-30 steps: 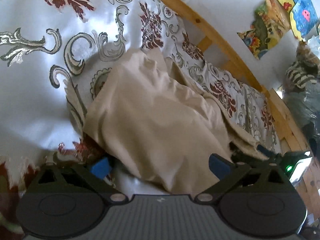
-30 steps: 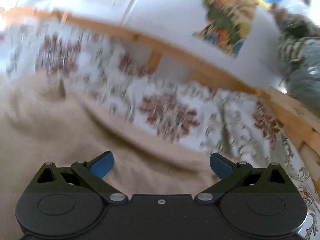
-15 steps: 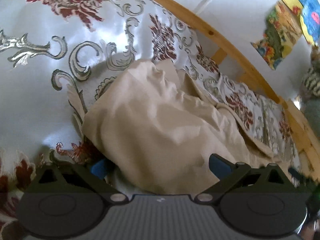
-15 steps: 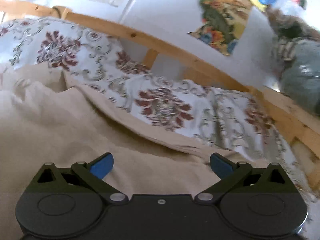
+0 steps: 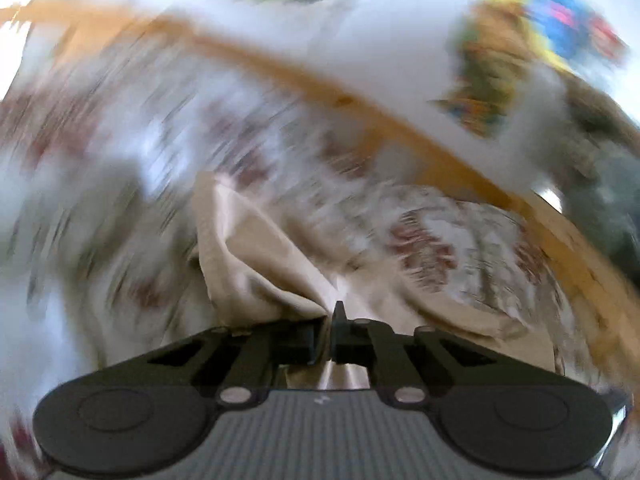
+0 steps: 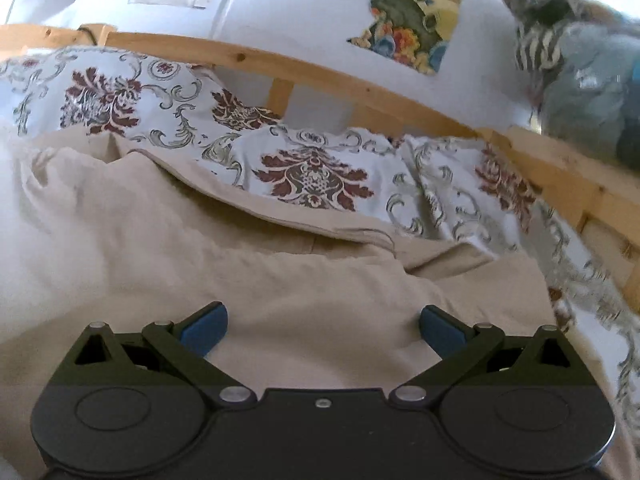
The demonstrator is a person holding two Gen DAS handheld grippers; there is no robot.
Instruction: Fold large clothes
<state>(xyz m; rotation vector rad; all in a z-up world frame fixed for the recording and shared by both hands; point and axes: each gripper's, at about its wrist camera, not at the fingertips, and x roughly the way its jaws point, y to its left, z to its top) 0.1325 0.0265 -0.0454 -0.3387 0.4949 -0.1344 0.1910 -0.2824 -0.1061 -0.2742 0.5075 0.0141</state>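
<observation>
A large beige garment (image 6: 168, 248) lies spread and creased over a bed with a white floral cover (image 6: 312, 168). In the left wrist view, which is motion-blurred, my left gripper (image 5: 326, 332) is shut on a bunched fold of the beige garment (image 5: 256, 272), lifted off the bed. My right gripper (image 6: 322, 326) is open, its blue-padded fingers (image 6: 204, 328) just above the garment with nothing between them.
A wooden bed rail (image 6: 320, 76) runs along the far side against a white wall with colourful pictures (image 6: 412, 12). A pile of grey and striped things (image 6: 580, 60) sits at the far right. The floral cover (image 5: 432, 240) surrounds the garment.
My left gripper has shut on the garment's edge and is swinging fast with it, blurring its view. My right gripper stayed open and shifted slightly over the cloth.
</observation>
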